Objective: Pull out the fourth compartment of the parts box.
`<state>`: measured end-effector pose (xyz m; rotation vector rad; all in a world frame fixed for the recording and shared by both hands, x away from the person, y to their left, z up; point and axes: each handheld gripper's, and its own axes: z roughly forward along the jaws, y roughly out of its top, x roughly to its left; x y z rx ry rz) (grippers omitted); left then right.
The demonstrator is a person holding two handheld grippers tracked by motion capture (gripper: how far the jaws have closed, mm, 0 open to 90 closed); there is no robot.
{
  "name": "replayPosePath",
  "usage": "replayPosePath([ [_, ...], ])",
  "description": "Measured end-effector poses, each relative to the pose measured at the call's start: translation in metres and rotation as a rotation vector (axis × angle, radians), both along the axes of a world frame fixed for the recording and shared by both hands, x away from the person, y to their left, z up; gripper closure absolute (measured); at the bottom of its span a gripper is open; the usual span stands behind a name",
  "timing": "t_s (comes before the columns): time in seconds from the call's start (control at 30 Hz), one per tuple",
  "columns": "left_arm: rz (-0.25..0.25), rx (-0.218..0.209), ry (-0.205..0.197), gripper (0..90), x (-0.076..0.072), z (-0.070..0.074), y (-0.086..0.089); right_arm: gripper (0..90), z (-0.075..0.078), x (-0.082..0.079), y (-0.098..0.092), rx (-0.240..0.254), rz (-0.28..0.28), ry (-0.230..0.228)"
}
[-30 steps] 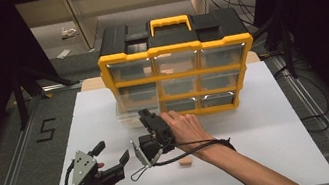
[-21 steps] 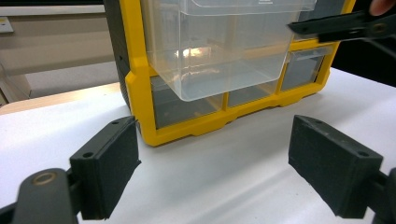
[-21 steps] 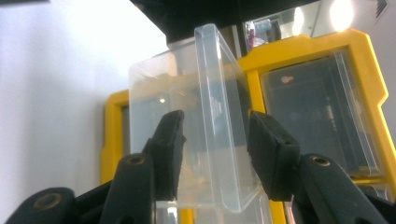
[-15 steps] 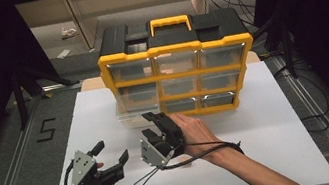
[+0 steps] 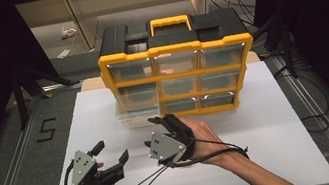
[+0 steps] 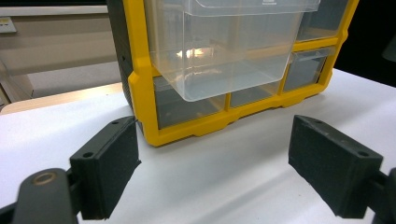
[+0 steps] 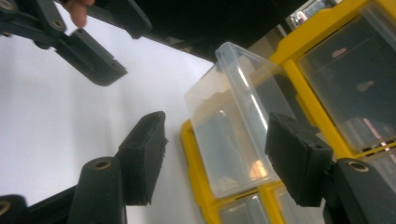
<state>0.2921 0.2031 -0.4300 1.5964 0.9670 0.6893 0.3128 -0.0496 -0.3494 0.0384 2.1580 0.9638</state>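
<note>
A yellow organizer (image 5: pixel 175 49) with clear drawers stands at the back of the white mat (image 5: pixel 269 125). One clear drawer (image 5: pixel 138 113) in its left column is pulled out and looks empty. My right gripper (image 5: pixel 151 131) sits just in front of that drawer. Its jaws have just been opening and stand open, with nothing between the pads. In the right gripper view the gripper (image 7: pixel 217 126) faces the drawer (image 7: pixel 233 140) a little ahead. My left gripper (image 5: pixel 110 152) rests open at the front left. The left gripper view has its jaws wide (image 6: pixel 212 135), facing the organizer (image 6: pixel 140 84) and the drawer (image 6: pixel 219 51).
A black "5" mark (image 5: pixel 46 130) lies on the grey table left of the mat. Metal rails run along both table sides. The right gripper's cable (image 5: pixel 151 178) loops on the mat near the front. Cables trail at the far right (image 5: pixel 305 99).
The right gripper's jaws have widened, and the hand has drawn slightly right and up from the pulled-out drawer. The left gripper has stayed still.
</note>
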Motion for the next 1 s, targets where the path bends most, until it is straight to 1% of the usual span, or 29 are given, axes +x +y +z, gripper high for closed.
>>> replayPosePath([
  [0.2, -0.017, -0.007, -0.009, 15.7, -0.001, 0.0, -0.001, 37.5, -0.001, -0.002, -0.007, 0.046, -0.002, 0.051],
  [0.27, -0.02, -0.01, -0.012, 15.7, -0.001, 0.0, -0.001, 36.7, -0.003, -0.003, -0.01, 0.055, -0.001, 0.071],
  [0.33, -0.022, -0.012, -0.015, 15.7, -0.001, 0.001, -0.001, 35.9, -0.005, -0.003, -0.013, 0.07, -0.002, 0.095],
  [0.53, -0.028, -0.014, -0.019, 15.8, -0.002, 0.001, -0.002, 34.7, -0.01, 0.001, -0.025, 0.131, -0.011, 0.189],
  [0.8, -0.038, -0.02, -0.023, 15.7, -0.003, 0.001, -0.003, 32.8, -0.015, 0.006, -0.036, 0.154, -0.024, 0.271],
  [1.0, -0.046, -0.022, -0.024, 15.8, -0.003, 0.001, -0.004, 32.3, -0.021, 0.01, -0.045, 0.153, -0.043, 0.314],
])
